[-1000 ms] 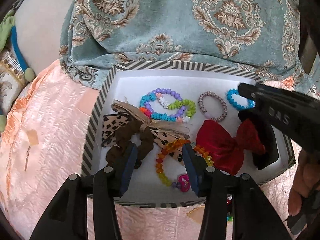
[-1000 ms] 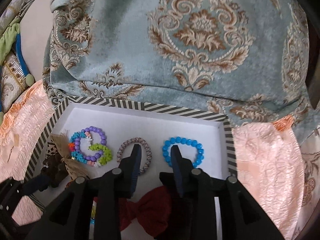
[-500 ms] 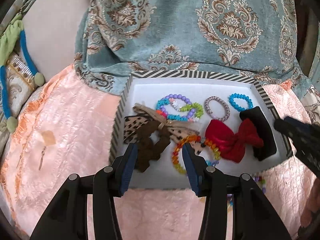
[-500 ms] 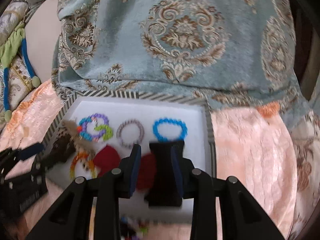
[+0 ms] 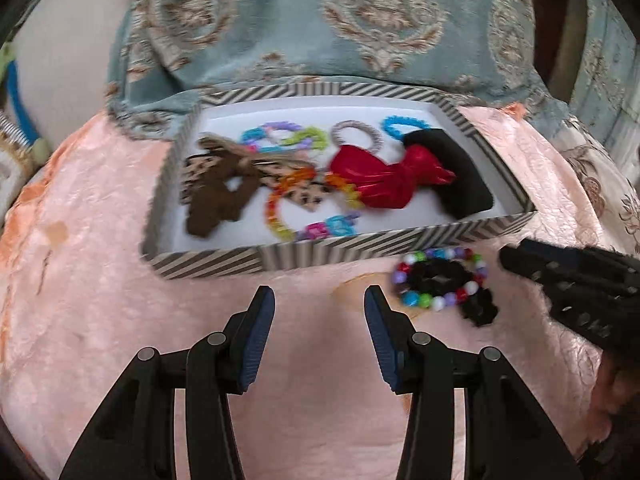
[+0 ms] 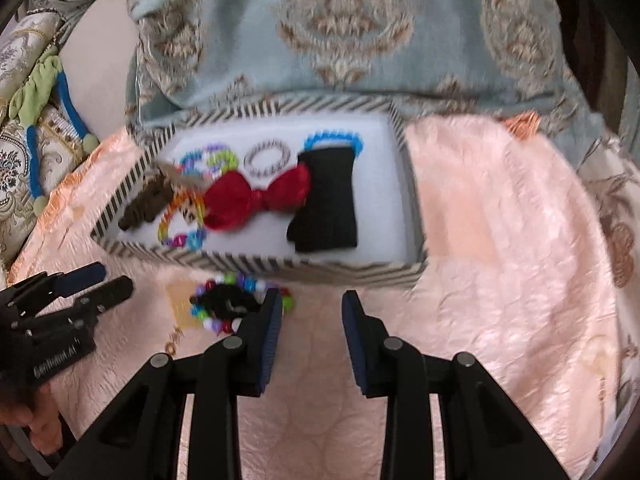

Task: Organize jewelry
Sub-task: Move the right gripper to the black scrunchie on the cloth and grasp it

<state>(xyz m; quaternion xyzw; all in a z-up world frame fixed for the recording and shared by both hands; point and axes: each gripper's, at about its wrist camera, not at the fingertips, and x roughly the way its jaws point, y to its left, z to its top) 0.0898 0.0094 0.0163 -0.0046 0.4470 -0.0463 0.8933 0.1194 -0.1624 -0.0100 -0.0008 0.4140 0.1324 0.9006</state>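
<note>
A striped box (image 5: pixel 256 258) (image 6: pixel 320 270) with a white floor holds a red bow (image 5: pixel 384 182) (image 6: pixel 256 198), a black band (image 5: pixel 452 174) (image 6: pixel 326 200), a brown scrunchie (image 5: pixel 218 200), and several bead bracelets. A multicolour bead bracelet with a black scrunchie (image 5: pixel 440 282) (image 6: pixel 232 300) lies on the pink cloth in front of the box. My left gripper (image 5: pixel 319 300) is open and empty, left of that bracelet. My right gripper (image 6: pixel 311 306) is open and empty, its left finger just right of the bracelet.
The box sits on a pink crinkled bedspread (image 5: pixel 100 320). A teal patterned cushion (image 5: pixel 360 20) stands behind the box. A green and blue cord (image 6: pixel 40 92) lies at far left. The right gripper shows at the right edge of the left wrist view (image 5: pixel 580 280).
Both grippers have pulled back out of the box toward me and now hover over the pink cloth. The bead bracelet in front of the box has come into view.
</note>
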